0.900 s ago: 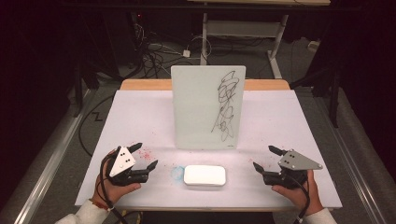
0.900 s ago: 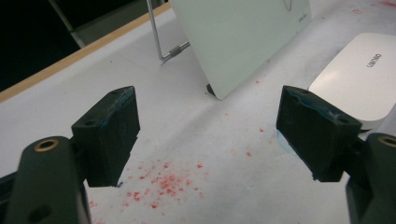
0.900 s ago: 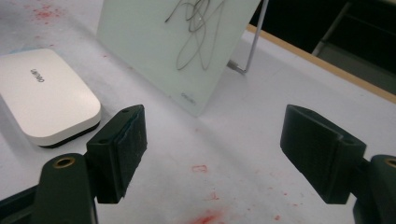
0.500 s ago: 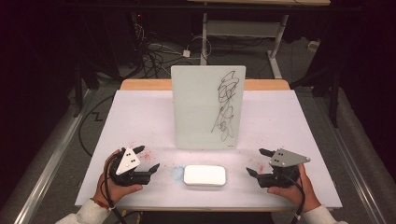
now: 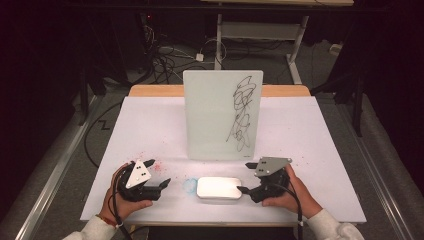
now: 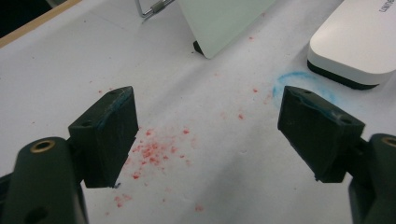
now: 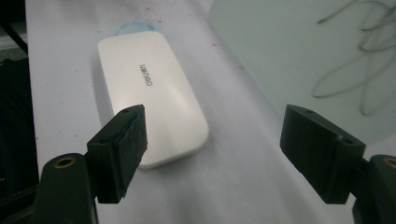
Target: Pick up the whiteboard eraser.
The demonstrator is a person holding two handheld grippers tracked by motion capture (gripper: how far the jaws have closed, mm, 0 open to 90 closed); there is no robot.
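A white eraser (image 5: 218, 187) is lying flat near the front edge of the tabletop (image 5: 150, 125), about midway along it, just in front of an upright whiteboard (image 5: 222, 114) bearing black scribbles. The right claw (image 5: 243, 189) is sitting just beside the eraser's right end, its jaws standing wide apart and holding nothing. The left claw (image 5: 164, 183) is resting off to the eraser's left, apart from it, its jaws also gaping and empty. Red specks (image 6: 154, 149) and a blue smudge (image 6: 299, 81) are marking the tabletop between the left claw and the eraser.
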